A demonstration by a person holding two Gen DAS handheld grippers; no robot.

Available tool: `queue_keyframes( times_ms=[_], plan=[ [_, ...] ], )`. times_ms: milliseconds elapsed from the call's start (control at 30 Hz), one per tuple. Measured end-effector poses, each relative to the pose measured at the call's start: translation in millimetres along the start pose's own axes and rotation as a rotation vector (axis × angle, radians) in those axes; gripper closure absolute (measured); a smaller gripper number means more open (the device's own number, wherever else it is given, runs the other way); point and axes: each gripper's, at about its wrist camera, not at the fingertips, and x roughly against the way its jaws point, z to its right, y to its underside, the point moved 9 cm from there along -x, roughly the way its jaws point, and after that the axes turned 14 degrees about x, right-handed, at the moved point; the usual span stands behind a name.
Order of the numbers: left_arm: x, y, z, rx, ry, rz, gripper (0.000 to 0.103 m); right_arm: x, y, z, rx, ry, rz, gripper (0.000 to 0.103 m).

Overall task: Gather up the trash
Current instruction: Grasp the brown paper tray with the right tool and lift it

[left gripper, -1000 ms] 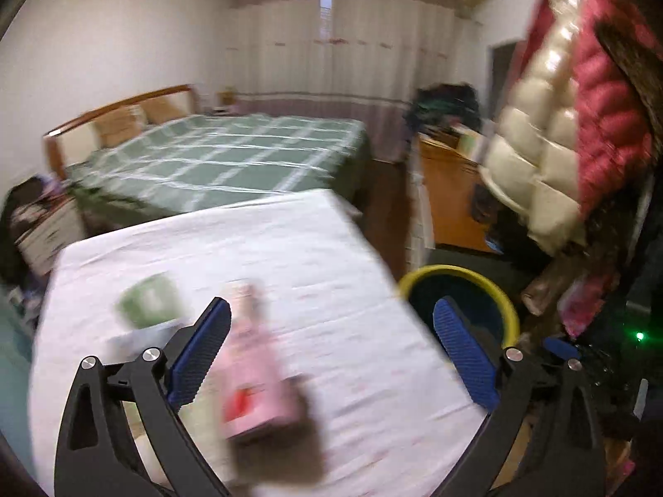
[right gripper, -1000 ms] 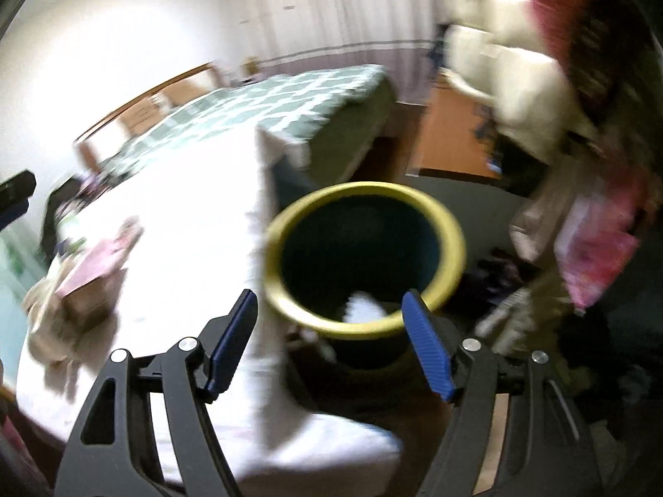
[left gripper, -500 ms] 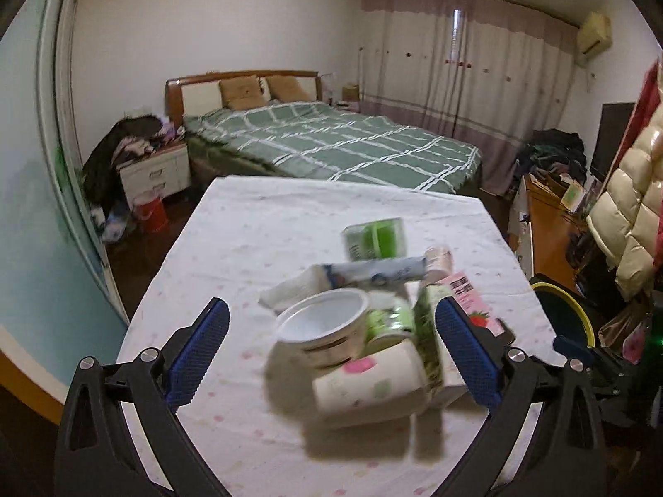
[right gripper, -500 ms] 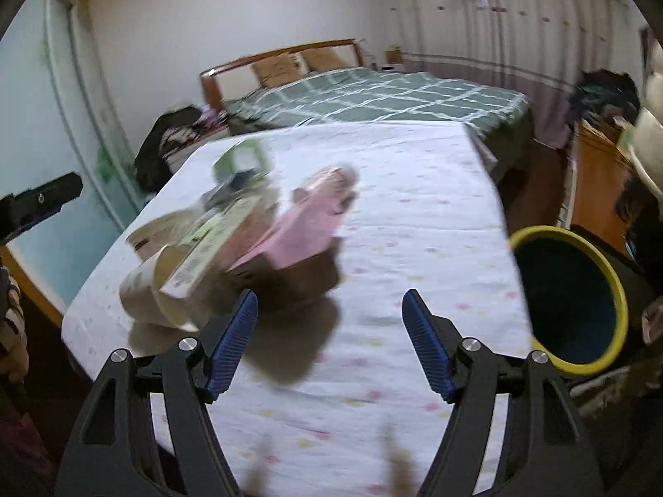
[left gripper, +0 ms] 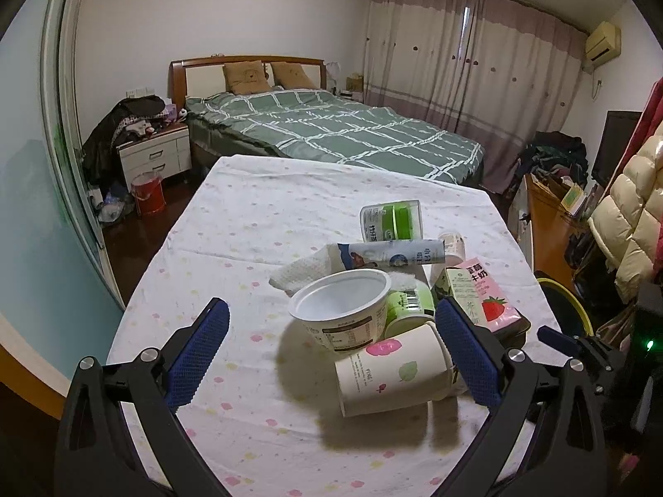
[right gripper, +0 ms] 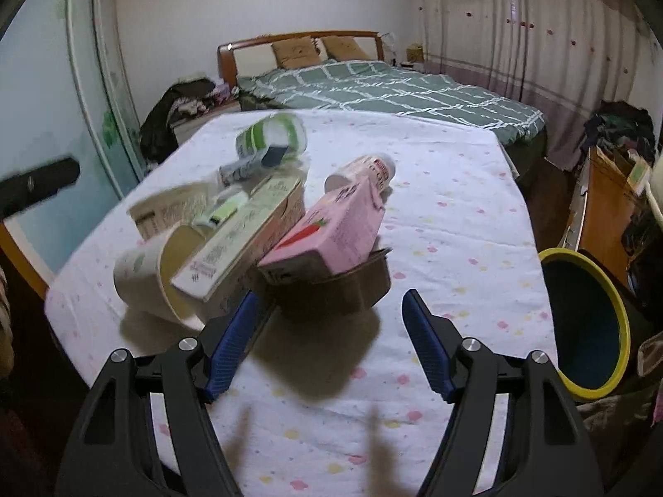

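Note:
A heap of trash lies on the table with the white dotted cloth (left gripper: 257, 223): a white plastic tub (left gripper: 344, 310), a paper cup (left gripper: 393, 368) on its side, a pink strawberry milk carton (left gripper: 482, 298), a green-and-white pack (left gripper: 391, 221) and a squeezed tube (left gripper: 389, 253). My left gripper (left gripper: 331, 348) is open, its fingers on either side of the tub and cup, not touching. My right gripper (right gripper: 327, 346) is open and empty, just short of the pink carton (right gripper: 331, 232) and the brown tray (right gripper: 348, 285) under it. The yellow-rimmed bin (right gripper: 584, 323) stands on the floor to the right.
A bed with a green checked cover (left gripper: 331, 128) stands beyond the table. A nightstand (left gripper: 153, 157) and red bucket (left gripper: 147, 194) are at the far left. Coats (left gripper: 630, 215) hang at the right, above a wooden cabinet (right gripper: 605, 215). The bin rim also shows in the left wrist view (left gripper: 567, 306).
Both grippers have swung left from the bin back to the trash heap. The left one now straddles the tub and cup; the right one has come closer to the pink carton.

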Motion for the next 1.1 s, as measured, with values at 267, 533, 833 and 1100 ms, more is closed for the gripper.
queue_keyframes(
  times_ms=[267, 533, 833, 1100],
  plan=[
    [-7, 4, 10, -0.017, 0.011, -0.013, 0.005, -23, 8, -4, 0.038, 0.032, -0.023, 0.034],
    [-15, 9, 11, -0.009, 0.019, -0.04, 0.005, -36, 6, -4, 0.074, 0.057, -0.052, 0.034],
    [-18, 12, 11, -0.005, 0.02, -0.044, 0.005, -17, 6, 5, 0.058, -0.006, -0.046, 0.037],
    [-22, 19, 19, -0.014, 0.03, -0.065, 0.005, 27, 20, 9, -0.031, -0.209, -0.054, 0.037]
  ],
)
